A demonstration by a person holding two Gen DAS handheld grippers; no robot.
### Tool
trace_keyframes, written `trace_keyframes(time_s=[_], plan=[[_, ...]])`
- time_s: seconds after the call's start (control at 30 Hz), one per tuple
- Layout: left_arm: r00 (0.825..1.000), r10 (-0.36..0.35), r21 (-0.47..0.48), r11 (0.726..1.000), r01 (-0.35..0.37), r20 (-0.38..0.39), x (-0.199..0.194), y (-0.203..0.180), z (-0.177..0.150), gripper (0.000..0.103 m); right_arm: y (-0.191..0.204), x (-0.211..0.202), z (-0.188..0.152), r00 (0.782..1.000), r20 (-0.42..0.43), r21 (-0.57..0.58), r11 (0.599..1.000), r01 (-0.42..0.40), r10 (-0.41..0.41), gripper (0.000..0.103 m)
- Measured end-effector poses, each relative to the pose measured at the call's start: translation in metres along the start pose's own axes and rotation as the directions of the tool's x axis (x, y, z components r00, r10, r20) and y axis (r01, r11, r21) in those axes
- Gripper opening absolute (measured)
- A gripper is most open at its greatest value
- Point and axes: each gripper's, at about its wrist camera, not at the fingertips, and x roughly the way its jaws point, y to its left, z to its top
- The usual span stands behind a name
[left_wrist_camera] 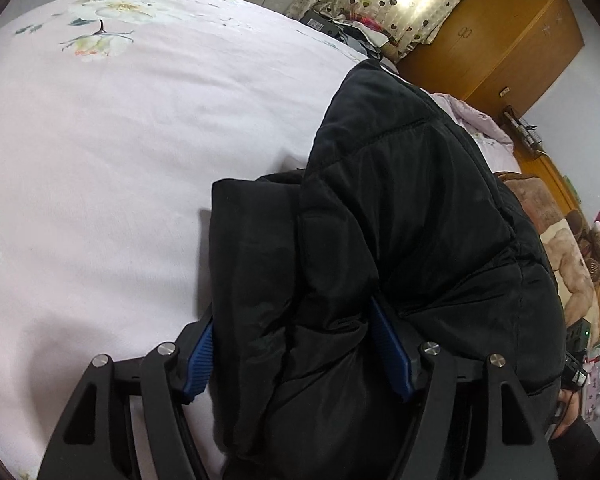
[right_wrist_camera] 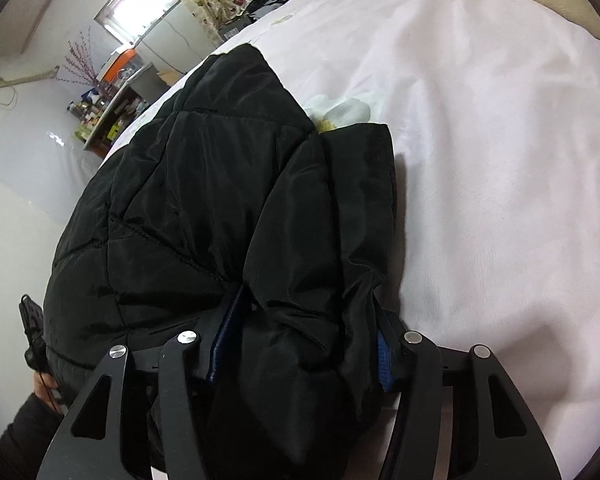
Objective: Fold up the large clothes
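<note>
One black padded jacket (left_wrist_camera: 400,216) lies on the pink bed sheet (left_wrist_camera: 120,160), near the bed's front edge. Two grippers noted: left gripper (left_wrist_camera: 296,344) and right gripper (right_wrist_camera: 300,336), each pinching a bunched fold of it. Only the left view shows the wooden wardrobe (left_wrist_camera: 496,36); only the right, a cluttered shelf (right_wrist_camera: 104,116). Jacket's long axis runs away toward the curtained window (right_wrist_camera: 148,4).

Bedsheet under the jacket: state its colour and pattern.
Pale pink bedsheet with a white-and-green floral print, clearest in the left wrist view.

A black padded jacket (left_wrist_camera: 400,220) lies on the pale pink floral bedsheet (left_wrist_camera: 120,160).
</note>
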Motion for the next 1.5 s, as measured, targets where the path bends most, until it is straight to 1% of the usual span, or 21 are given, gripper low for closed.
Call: trace_keyframes(time_s=[0.07, 0.23, 0.27, 0.3, 0.33, 0.4, 0.47, 0.5, 0.6, 0.73, 0.93, 1.1, 1.13, 1.27, 1.5], plan=[[1.0, -0.016, -0.01, 1.0, 0.016, -0.008, 0.004, 0.002, 0.003, 0.073, -0.003, 0.006, 0.003, 1.0, -0.007, 0.016, 1.0, -0.021, 0.021, 0.056], [1.0, -0.013, 0.01, 1.0, 0.013, -0.017, 0.011, -0.001, 0.006, 0.072, 0.005, 0.013, 0.007, 1.0, -0.016, 0.012, 1.0, 0.003, -0.003, 0.055], [1.0, -0.012, 0.016, 1.0, 0.012, -0.017, 0.01, -0.001, 0.005, 0.069, 0.007, 0.012, 0.005, 1.0, -0.012, 0.016, 1.0, 0.002, -0.002, 0.053], [1.0, -0.009, 0.024, 1.0, 0.01, -0.017, 0.009, -0.003, 0.004, 0.063, 0.009, 0.011, 0.004, 1.0, -0.011, 0.011, 1.0, 0.007, -0.007, 0.05], [1.0, -0.007, 0.035, 0.999, 0.008, -0.018, 0.007, -0.006, 0.003, 0.059, 0.012, 0.01, 0.004, 1.0, -0.011, 0.006, 1.0, 0.014, -0.014, 0.048], [1.0, 0.02, 0.068, 0.998, -0.019, -0.016, 0.004, -0.017, 0.004, 0.045, 0.022, 0.006, 0.003, 0.999, -0.004, -0.005, 0.999, 0.036, -0.036, 0.036], [0.999, 0.05, 0.096, 0.994, -0.049, -0.013, -0.002, -0.025, 0.005, 0.036, 0.031, 0.003, 0.004, 0.998, -0.001, -0.023, 0.997, 0.069, -0.069, 0.032], [0.998, 0.066, 0.108, 0.992, -0.065, -0.011, -0.006, -0.029, 0.006, 0.033, 0.035, 0.001, 0.004, 0.996, 0.0, -0.029, 0.996, 0.084, -0.084, 0.029], [0.995, 0.097, 0.13, 0.987, -0.098, 0.011, -0.02, -0.037, 0.009, 0.026, 0.045, -0.009, 0.006, 0.993, 0.018, -0.045, 0.992, 0.117, -0.116, 0.022], [0.993, 0.098, 0.141, 0.984, -0.106, 0.061, -0.047, -0.05, 0.012, 0.024, 0.059, -0.028, 0.009, 0.99, 0.051, -0.064, 0.989, 0.134, -0.131, 0.019], [0.99, 0.07, 0.166, 0.982, -0.089, 0.122, -0.089, -0.06, 0.013, 0.023, 0.077, -0.067, 0.008, 0.988, 0.104, -0.111, 0.986, 0.121, -0.11, 0.017], [0.987, 0.052, 0.171, 0.982, -0.079, 0.153, -0.117, -0.059, 0.012, 0.023, 0.089, -0.091, 0.001, 0.988, 0.134, -0.143, 0.985, 0.096, -0.077, 0.017], [0.986, 0.049, 0.17, 0.983, -0.076, 0.159, -0.119, -0.059, 0.012, 0.023, 0.096, -0.09, 0.004, 0.988, 0.138, -0.145, 0.985, 0.093, -0.073, 0.017], [0.982, 0.049, 0.168, 0.983, -0.08, 0.18, -0.132, -0.055, 0.019, 0.023, 0.102, -0.091, 0.01, 0.987, 0.151, -0.16, 0.984, 0.08, -0.056, 0.017], [0.974, 0.056, 0.171, 0.981, -0.095, 0.218, -0.138, -0.046, 0.056, 0.023, 0.124, -0.08, 0.04, 0.984, 0.176, -0.195, 0.979, 0.056, -0.022, 0.017]])
